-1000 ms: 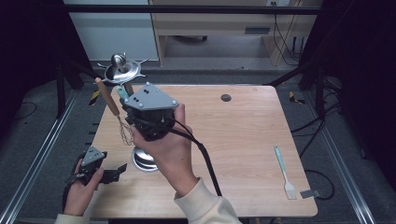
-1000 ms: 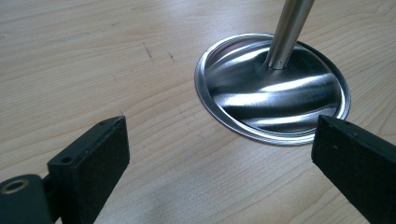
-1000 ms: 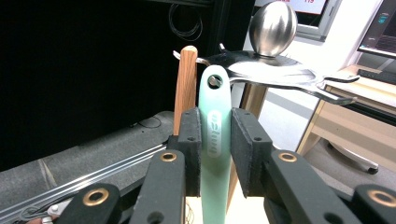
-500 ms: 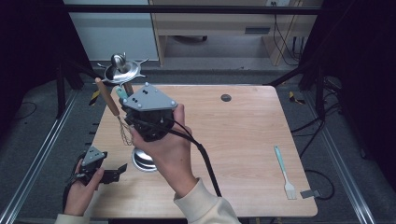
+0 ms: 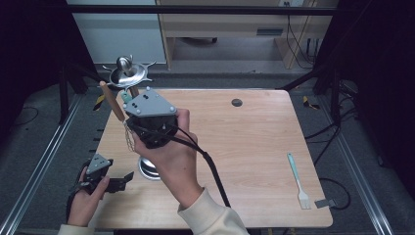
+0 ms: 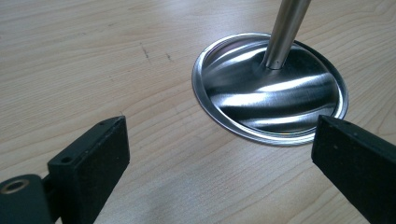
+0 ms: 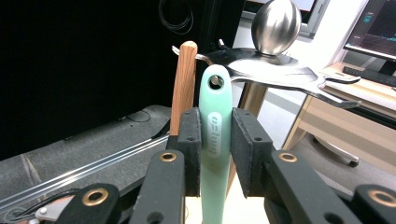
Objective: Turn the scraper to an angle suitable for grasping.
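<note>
Mint utensil (image 7: 215, 135) upright, pinched by its handle in the right gripper (image 7: 215, 156), hole just short of a rack (image 7: 280, 70) hook; not hung yet. Wooden-handled whisk (image 7: 183, 84) already hangs. Left gripper (image 6: 219, 154) spread near rack base (image 6: 271, 88). Brush (image 5: 297, 179) left on table (image 5: 254, 147).

The mint-green plastic utensil handle (image 7: 215, 140), with a hanging hole at its top, bears a short raised brand word running lengthwise in an oval recess; its letters are too blurred to read. No other text, number or sign is legible
</note>
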### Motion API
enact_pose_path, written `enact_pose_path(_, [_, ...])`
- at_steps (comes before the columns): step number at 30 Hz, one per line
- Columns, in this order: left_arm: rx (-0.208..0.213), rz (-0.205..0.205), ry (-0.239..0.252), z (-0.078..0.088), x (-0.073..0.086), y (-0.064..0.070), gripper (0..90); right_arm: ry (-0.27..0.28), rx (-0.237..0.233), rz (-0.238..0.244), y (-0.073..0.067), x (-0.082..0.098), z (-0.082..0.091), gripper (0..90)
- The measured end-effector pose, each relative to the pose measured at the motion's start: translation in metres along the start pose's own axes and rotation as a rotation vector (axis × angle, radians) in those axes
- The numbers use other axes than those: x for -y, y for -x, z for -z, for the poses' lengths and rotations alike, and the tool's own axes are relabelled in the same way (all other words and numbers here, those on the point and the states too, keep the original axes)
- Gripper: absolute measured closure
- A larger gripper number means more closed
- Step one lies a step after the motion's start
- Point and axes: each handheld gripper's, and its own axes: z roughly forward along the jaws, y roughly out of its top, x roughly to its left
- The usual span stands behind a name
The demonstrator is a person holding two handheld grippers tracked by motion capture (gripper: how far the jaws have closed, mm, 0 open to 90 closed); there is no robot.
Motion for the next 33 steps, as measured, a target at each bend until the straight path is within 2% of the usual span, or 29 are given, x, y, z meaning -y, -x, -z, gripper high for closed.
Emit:
enact_pose_path(9, [0.002,0.0,-0.002,-0.0005,-0.0001,0.0007,3.9,0.002,0.009,0.0,-0.0016,0.0004,-0.0015,74.4])
enact_pose_path(25, [0.001,0.0,-0.002,-0.0007,-0.0001,0.0005,4.0,0.006,-0.008,-0.011,-0.0019,0.0017,-0.0037,72.9])
enact_pose_path(33, [0.001,0.002,-0.003,-0.001,0.0001,0.0006,4.0,0.009,-0.005,-0.017,-0.0006,0.0039,-0.0033,68.1])
